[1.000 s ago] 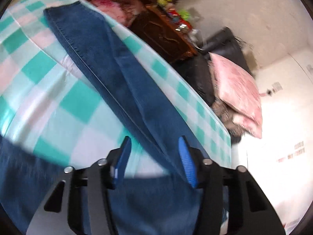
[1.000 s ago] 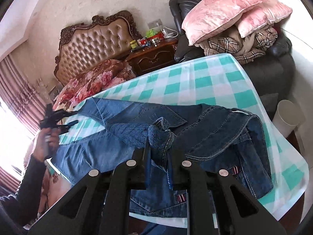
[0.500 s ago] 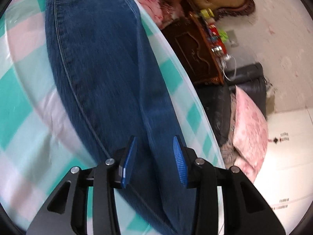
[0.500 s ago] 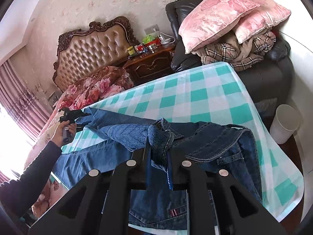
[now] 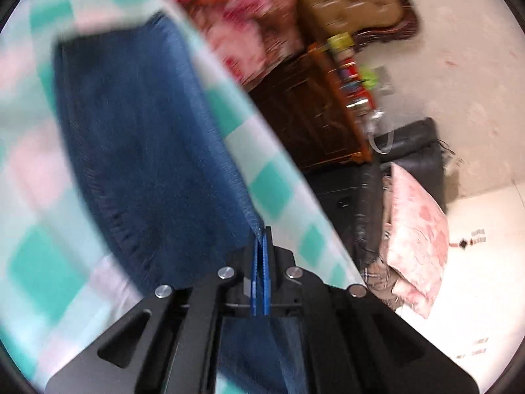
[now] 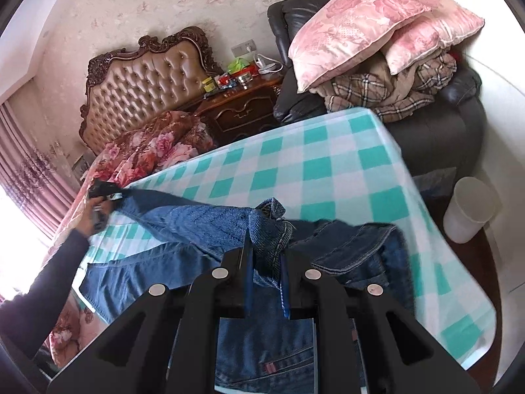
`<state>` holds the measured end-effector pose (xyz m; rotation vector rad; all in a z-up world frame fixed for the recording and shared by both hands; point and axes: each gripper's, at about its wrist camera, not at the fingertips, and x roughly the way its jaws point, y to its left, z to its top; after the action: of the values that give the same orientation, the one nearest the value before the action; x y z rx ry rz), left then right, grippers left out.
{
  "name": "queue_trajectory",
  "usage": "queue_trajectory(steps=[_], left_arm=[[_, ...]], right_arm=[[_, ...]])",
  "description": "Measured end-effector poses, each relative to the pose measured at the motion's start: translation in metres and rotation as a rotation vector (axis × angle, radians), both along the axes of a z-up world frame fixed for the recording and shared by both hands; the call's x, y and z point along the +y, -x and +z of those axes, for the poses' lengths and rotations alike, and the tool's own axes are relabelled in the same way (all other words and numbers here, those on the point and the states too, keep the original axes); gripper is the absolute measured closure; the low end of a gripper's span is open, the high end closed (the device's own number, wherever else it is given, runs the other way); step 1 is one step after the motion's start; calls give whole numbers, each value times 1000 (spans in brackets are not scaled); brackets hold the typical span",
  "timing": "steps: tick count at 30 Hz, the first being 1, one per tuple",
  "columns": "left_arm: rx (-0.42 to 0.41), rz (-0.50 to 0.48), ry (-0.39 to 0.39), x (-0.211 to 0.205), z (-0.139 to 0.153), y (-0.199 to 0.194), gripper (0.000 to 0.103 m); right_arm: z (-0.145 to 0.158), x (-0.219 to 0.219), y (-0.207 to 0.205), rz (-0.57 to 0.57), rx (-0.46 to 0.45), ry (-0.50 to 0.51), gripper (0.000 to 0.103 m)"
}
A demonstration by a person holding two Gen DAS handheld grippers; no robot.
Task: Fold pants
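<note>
Blue jeans (image 6: 344, 249) lie crumpled on a table with a teal-and-white checked cloth (image 6: 328, 164). My right gripper (image 6: 266, 259) is shut on a bunched fold of denim (image 6: 267, 226) lifted off the pile. One leg (image 6: 197, 220) stretches left to my left gripper (image 6: 105, 192), held by a hand in a dark sleeve. In the left wrist view the leg (image 5: 131, 147) runs away over the cloth (image 5: 39, 262). The left gripper (image 5: 261, 234) has its jaws closing, and the blue pads pinch the leg's side edge.
A white bin (image 6: 472, 210) stands on the floor right of the table. Behind it is a dark armchair (image 6: 436, 131) piled with pink pillows (image 6: 354, 23) and blankets. A wooden nightstand (image 6: 242, 111) and a bed with a floral cover (image 6: 157, 141) lie beyond the far edge.
My left gripper slid along the leg and went from open astride the denim to shut on its edge. The right gripper moved slightly, keeping its bunch, and the leg is pulled straighter.
</note>
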<state>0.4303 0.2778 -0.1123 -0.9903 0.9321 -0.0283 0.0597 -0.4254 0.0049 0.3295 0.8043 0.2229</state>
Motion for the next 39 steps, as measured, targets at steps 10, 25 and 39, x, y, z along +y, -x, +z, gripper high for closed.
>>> queue_trajectory(steps=[10,25,39], left_arm=[[-102,19,-96,5,48,291,101],[-34,50,-2,8,-45,370,101],[-65,50,0,10,-26,366,101]], right_arm=[[-40,-63,28,-109,171,-12,85],[-112,-84,106,-355,305,-265,48],[-100,-55,71,-372,292,-209,91]])
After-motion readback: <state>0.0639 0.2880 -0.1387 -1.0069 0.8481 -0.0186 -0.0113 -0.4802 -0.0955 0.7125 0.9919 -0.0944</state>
